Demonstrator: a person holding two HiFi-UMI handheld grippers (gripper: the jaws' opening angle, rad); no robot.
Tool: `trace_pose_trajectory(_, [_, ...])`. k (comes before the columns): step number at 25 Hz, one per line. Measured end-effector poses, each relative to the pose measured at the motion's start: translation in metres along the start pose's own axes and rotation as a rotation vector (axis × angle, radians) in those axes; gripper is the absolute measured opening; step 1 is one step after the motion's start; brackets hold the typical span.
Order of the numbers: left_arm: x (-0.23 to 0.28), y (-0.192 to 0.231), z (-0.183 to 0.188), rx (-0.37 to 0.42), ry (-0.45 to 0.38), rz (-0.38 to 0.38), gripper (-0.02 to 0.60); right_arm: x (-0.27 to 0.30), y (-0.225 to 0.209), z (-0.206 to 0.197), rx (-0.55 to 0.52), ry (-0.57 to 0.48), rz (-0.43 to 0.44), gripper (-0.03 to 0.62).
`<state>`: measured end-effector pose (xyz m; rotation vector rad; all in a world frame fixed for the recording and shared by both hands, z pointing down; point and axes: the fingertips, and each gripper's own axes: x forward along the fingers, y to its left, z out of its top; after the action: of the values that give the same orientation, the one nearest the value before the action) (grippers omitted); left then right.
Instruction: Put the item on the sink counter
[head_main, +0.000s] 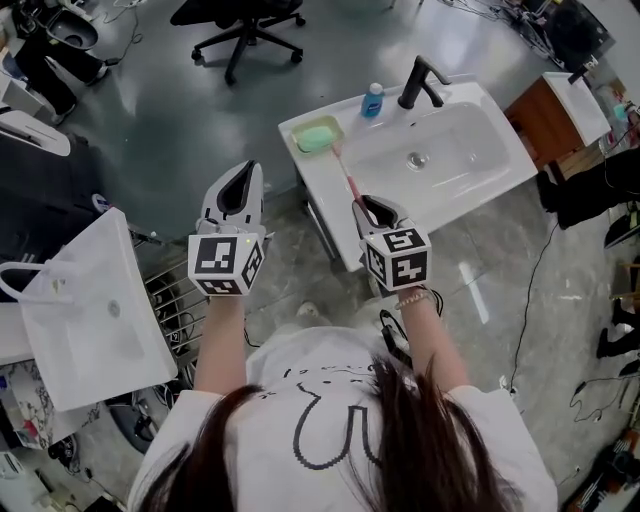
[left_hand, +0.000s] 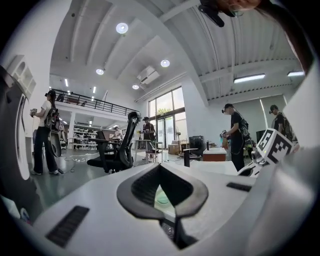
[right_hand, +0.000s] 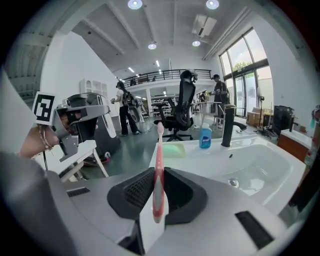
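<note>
Pink toothbrush (right_hand: 158, 170), slim one-piece handle, paler head at the far end. Pinched low on the handle between the pads of the right gripper (right_hand: 159, 186), most of its length jutting out past the jaw tips. From the head view, toothbrush (head_main: 349, 180) held over the front left part of the sink surface (head_main: 325, 190), head aimed at the green soap (head_main: 318, 137). Contact with the surface not readable.

Left gripper (head_main: 240, 185) to the left of the sink, over the floor, well apart from the right gripper (head_main: 375, 212). Left gripper (left_hand: 160, 172) with jaw tips pressed together, nothing between them.

White surface with a moulded basin, drain (head_main: 417, 159) in the middle. Soap in a dish at the rear left corner, blue bottle (head_main: 372, 100) and black faucet (head_main: 420, 82) along the back edge.

Glossy grey-green floor, black office chair (head_main: 245, 30) beyond the sink, second white basin (head_main: 90, 310) at far left, wooden cabinet (head_main: 545, 120) at right. Several people standing further back in the gripper views.

Bare white strip along the left rim, from the soap dish to the front corner. Open floor left of the rim.
</note>
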<state>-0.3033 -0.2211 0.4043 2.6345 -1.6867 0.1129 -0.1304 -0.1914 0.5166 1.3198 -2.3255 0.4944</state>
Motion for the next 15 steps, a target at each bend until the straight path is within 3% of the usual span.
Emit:
trace_pose_trajectory(5, [0.003, 0.003, -0.014, -0.046, 0.023, -0.001, 0.008, 0.022, 0.006, -0.024, 0.047, 0.129, 0.021, 0.075])
trace_pose_trajectory(15, [0.002, 0.013, -0.028, -0.063, 0.053, 0.014, 0.008, 0.051, 0.007, -0.059, 0.06, 0.325, 0.037, 0.075])
